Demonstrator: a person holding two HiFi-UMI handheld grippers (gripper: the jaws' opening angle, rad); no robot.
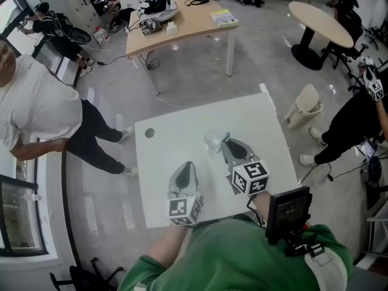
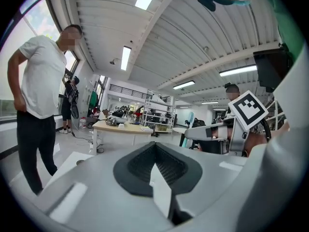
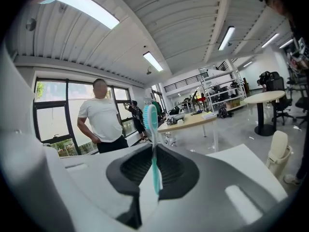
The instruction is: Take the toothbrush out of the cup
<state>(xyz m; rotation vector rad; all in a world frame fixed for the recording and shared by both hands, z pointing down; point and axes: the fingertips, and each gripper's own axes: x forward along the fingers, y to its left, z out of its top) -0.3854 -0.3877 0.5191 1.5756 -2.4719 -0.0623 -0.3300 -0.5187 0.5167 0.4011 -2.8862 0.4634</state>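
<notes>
Right gripper view: right gripper [image 3: 155, 170] is clamped on the teal toothbrush [image 3: 150, 117] handle, brush running straight out along the jaws, bristle head farthest out. Left gripper [image 2: 155, 151] is pinched closed, empty.

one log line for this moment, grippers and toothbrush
right gripper: shut on toothbrush, head up | left gripper: shut, empty | cup: on table, beside right jaws

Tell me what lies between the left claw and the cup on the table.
Nothing: in the head view, only bare table separates the left claw from the cup.
</notes>
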